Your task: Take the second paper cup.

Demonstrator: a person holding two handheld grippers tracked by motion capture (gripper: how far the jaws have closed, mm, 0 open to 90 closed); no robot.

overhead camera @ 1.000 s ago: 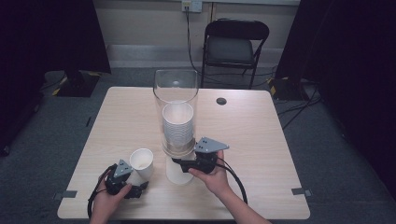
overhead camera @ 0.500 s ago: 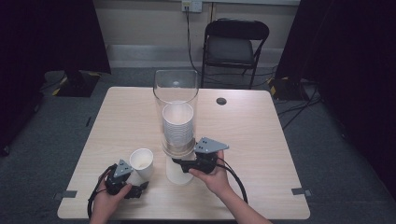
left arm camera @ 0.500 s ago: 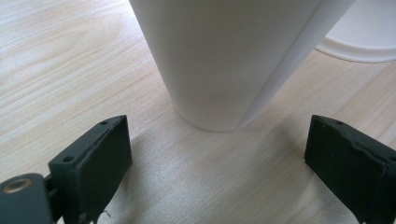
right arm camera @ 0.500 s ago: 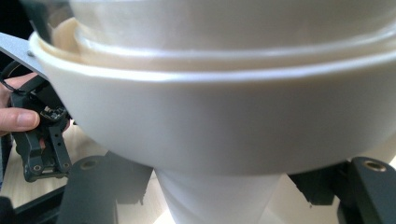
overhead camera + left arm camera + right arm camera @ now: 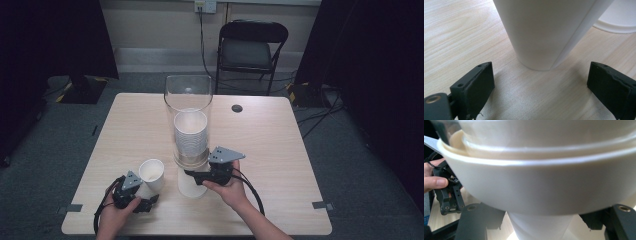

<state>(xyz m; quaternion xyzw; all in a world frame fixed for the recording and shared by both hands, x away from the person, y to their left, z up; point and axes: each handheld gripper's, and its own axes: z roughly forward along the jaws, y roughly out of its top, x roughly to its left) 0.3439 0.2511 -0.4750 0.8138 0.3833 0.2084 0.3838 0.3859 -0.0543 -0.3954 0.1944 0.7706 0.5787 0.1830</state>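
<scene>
White paper cups are the work in hand: a nested stack (image 5: 190, 137) sits inside a tall clear cylinder (image 5: 188, 97) at mid-table, and a single loose cup (image 5: 151, 173) stands upright on the light wood table (image 5: 280, 150) at the front left.

Left gripper (image 5: 142, 202): jaws spread wide, holding nothing. In the left gripper view the loose cup's base (image 5: 536, 47) rests on the wood just ahead of and between the two black jaws, touching neither.

Right gripper (image 5: 192, 176): reaches in under the foot of the cylinder, where the lowest cup (image 5: 191, 186) hangs out of the dispenser. In the right gripper view a cup rim (image 5: 544, 187) crosses the whole frame, with the tapered body (image 5: 539, 225) running down between the jaws. The jaws appear closed on that cup, though the rim hides the contact points.

Step, as judged: drawing the bottom cup out of the stack, the loose cup being already set aside.

Next move calls for a straight downward pull, keeping the grip light enough not to crush the paper wall, and watching that one cup alone comes away.
</scene>
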